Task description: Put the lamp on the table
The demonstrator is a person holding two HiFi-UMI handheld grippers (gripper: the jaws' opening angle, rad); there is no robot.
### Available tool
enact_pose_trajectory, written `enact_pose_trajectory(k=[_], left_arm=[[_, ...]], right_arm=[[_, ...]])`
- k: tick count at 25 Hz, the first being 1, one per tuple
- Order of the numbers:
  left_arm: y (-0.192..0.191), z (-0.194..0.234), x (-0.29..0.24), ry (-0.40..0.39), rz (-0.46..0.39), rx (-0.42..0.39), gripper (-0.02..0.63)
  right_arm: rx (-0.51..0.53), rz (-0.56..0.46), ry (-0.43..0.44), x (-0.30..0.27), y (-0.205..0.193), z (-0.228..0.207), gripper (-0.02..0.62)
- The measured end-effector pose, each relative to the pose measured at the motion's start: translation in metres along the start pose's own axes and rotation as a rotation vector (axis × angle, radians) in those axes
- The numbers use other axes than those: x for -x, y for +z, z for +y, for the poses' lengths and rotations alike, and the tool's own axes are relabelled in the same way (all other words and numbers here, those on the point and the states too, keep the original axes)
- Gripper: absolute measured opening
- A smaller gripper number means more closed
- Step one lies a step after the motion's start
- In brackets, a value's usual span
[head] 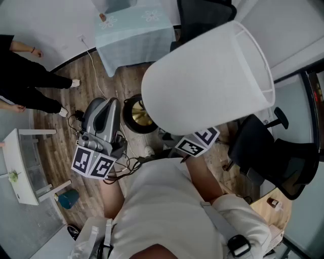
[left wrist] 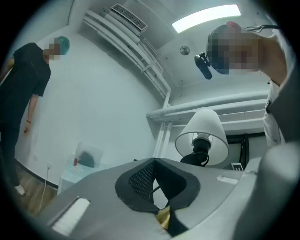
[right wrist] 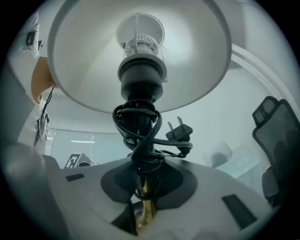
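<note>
The lamp's white shade (head: 212,76) fills the middle of the head view, with its round black and gold base (head: 135,115) below it over the wood floor. In the right gripper view my right gripper (right wrist: 143,187) is shut on the lamp's stem (right wrist: 140,140), which has the black cord and plug (right wrist: 180,131) wound round it. In the head view only that gripper's marker cube (head: 197,141) shows under the shade. My left gripper (head: 115,103) hangs beside the base, pads together, nothing between them (left wrist: 157,187). The table with a light blue cloth (head: 131,30) stands ahead.
A person in black (head: 30,86) stands at the left by the wall. Black office chairs (head: 273,152) are at the right, and another (head: 202,15) is behind the table. A white shelf unit (head: 20,167) and a teal bin (head: 67,198) stand at the lower left.
</note>
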State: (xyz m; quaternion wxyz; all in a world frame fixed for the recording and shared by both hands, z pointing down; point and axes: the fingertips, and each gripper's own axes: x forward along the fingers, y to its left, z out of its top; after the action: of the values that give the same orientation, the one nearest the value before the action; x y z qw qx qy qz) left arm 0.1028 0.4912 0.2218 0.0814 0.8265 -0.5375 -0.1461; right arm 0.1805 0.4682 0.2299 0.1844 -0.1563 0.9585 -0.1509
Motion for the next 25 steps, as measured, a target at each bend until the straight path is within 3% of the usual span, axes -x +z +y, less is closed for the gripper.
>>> enact_pose_trajectory(k=[18,25], left_arm=[[-0.008,-0.021,-0.013,0.030,-0.006,-0.011,0.002],[-0.009,-0.009,-0.025,0.053,-0.003,-0.011,0.000]], right_arm=[[-0.041,-0.021,0.055,0.024,0.018,-0.010,0.081],[-0.028,0.002,0.069,0.016,0.021,-0.022,0.081]])
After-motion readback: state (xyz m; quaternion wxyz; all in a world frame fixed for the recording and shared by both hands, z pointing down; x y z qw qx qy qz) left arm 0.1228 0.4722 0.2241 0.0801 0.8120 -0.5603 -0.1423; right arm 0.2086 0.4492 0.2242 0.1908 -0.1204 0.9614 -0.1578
